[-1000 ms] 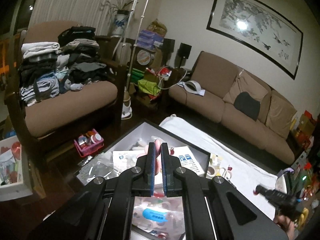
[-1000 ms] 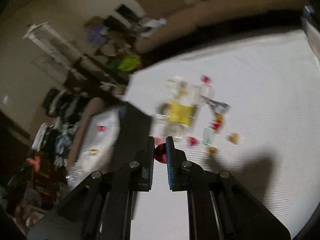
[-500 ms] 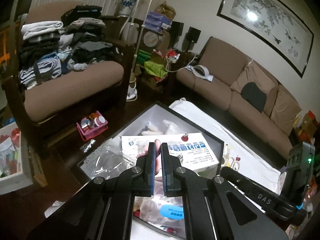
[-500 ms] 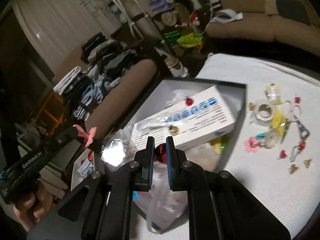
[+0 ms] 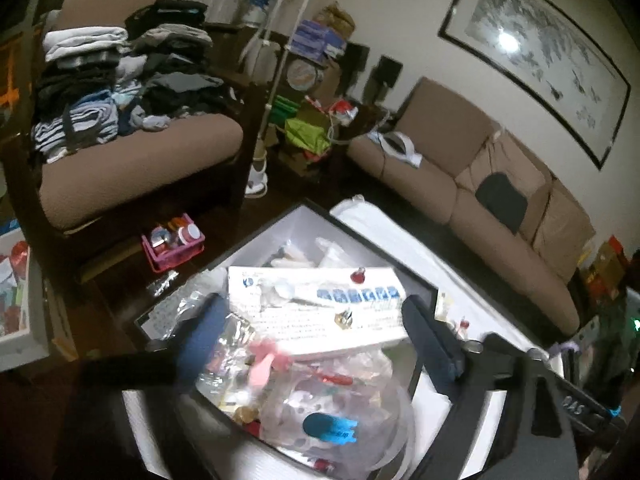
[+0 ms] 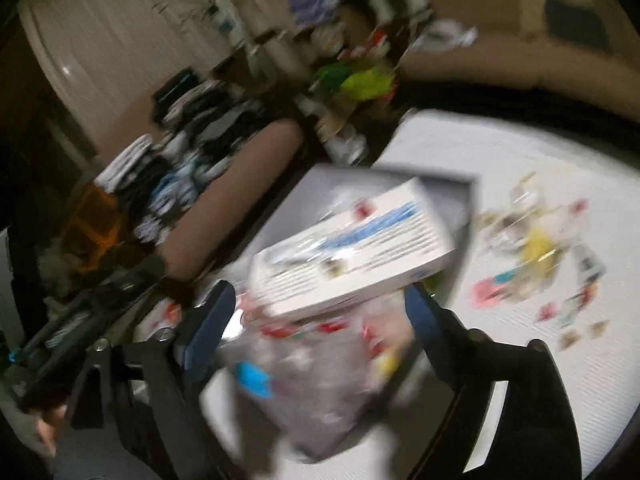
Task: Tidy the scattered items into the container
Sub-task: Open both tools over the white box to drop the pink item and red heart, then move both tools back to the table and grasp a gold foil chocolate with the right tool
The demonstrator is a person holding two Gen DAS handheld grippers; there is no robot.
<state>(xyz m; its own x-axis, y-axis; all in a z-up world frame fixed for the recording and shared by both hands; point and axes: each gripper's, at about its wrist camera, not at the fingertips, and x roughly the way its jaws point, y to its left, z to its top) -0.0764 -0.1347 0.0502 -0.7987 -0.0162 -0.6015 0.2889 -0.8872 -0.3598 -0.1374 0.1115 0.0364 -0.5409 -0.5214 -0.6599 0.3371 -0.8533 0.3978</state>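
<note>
left gripper (image 5: 316, 340) hangs over the container (image 5: 276, 236), jaws opening, nothing pressed between the pads; a small pink item (image 5: 264, 364) lies among the clear plastic bags (image 5: 336, 392) directly below. right gripper (image 6: 316, 320) is likewise opening, nothing gripped. the container, a dark-rimmed box with white walls, sits at the edge of the white cloth (image 6: 520, 380) and already holds a white printed carton (image 5: 320, 304). further out on the cloth, the scattered items (image 6: 536, 256) remain: small, probably light and rigid trinkets, some likely slippery. judgement: pinch each across its narrowest body, one at a time, with a light close.
</note>
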